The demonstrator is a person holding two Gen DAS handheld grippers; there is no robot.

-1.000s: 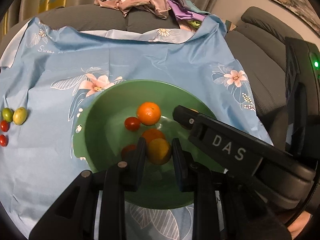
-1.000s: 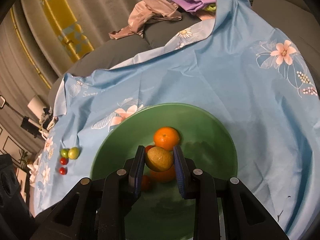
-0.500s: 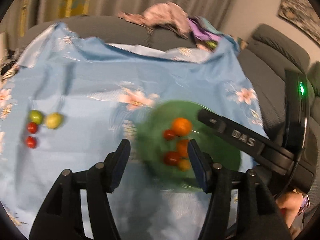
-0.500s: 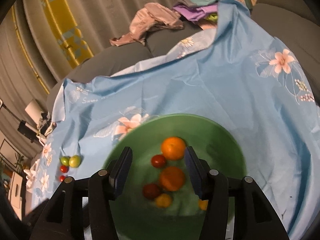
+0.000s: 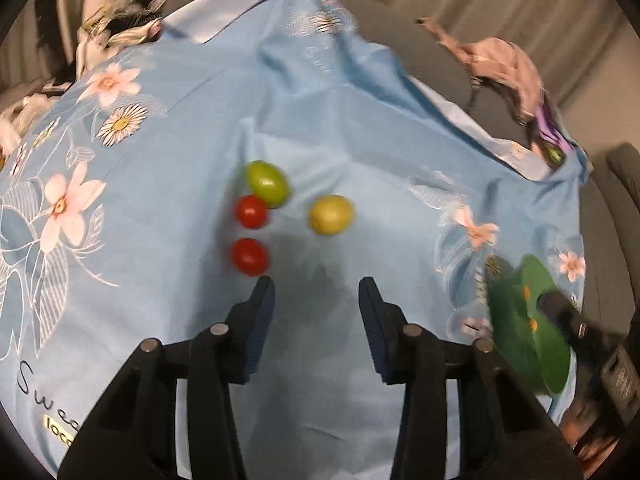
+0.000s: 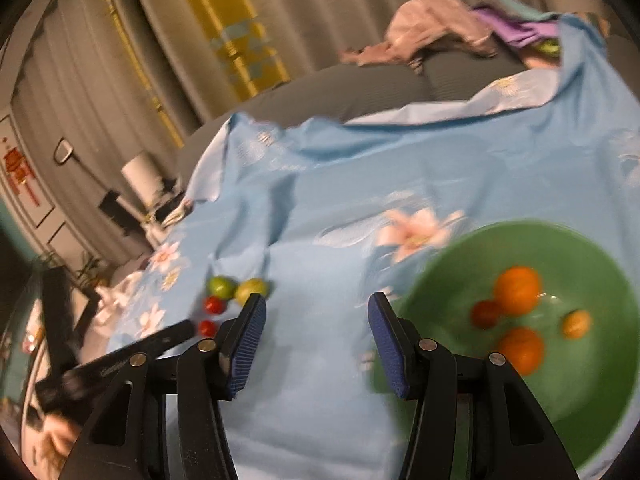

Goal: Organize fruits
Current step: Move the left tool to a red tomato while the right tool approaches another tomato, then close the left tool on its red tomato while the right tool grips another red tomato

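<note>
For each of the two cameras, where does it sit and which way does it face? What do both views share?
Left wrist: sits on the left gripper, looks down at four small fruits on the blue tablecloth: two red tomatoes, a green fruit, a yellow-green fruit; its open fingers show.
Right wrist: sits on the right gripper, faces the green bowl holding oranges; its open fingers show.
Shared: tablecloth, bowl, the four fruits, and each view catches the other gripper.

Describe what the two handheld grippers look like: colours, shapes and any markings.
Both the left gripper and the right gripper have black, angular plastic bodies with silver round pins at the joints. Their fingers carry dark blue ribbed pads. Seen from the right wrist view, the left gripper's side bears pale lettering, too blurred to read.
</note>
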